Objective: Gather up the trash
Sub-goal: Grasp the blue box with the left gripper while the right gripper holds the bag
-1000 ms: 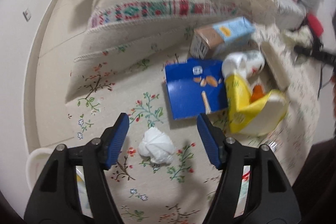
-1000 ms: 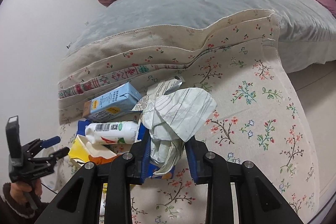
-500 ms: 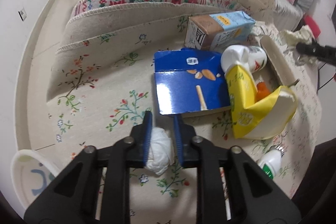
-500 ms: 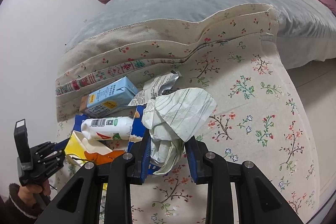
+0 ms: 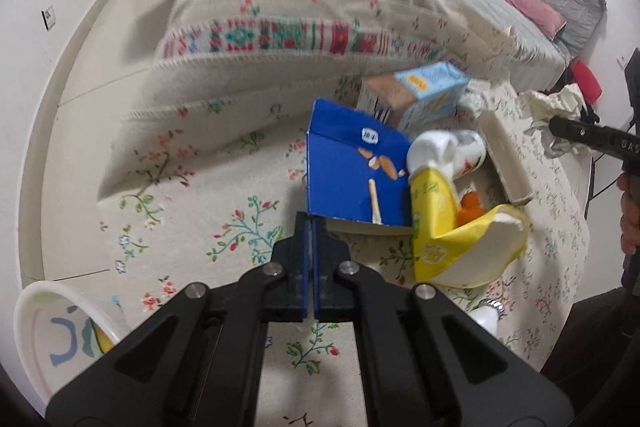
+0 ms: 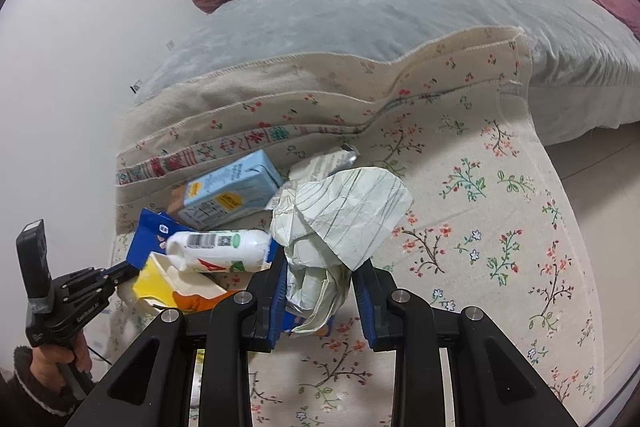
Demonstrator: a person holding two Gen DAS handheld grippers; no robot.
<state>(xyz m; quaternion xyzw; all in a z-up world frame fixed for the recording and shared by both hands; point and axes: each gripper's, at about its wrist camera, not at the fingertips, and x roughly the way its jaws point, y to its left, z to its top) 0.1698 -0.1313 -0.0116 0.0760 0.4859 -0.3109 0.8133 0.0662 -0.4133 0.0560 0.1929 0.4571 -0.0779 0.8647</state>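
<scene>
Midway through the pickup, judging by the pile left on the rug [image 5: 192, 227]. Holding a crumpled paper [image 6: 344, 215] in the right hand-held gripper [image 6: 320, 269], pads clamped on its lower folds, at 3 o'clock of the pile.

Showing the left hand-held gripper [image 5: 311, 223] closed pad to pad, tips just at the near edge of the blue box [image 5: 344, 183], with no trash seen between them. Cannot tell whether anything is pinched underneath.

Lying at 1 to 2 o'clock from those tips:
- the box
- a carton [image 5: 420, 95] beyond it
- a bottle [image 5: 448, 151] resting on box and bag
- a yellow bag [image 5: 444, 243] touching the box

Waiting at 8 o'clock, at the edge of the left wrist view: a white bin [image 5: 52, 285] with something yellow inside.

Next, probably: carry the paper across to the bin and part the pads over its mouth. For the left side, reopen, check for a catch, then come down on the box or the bag. Both look light and flat, so go for an edge rather than a face. Watch for the bottle rolling off once the box shifts.
</scene>
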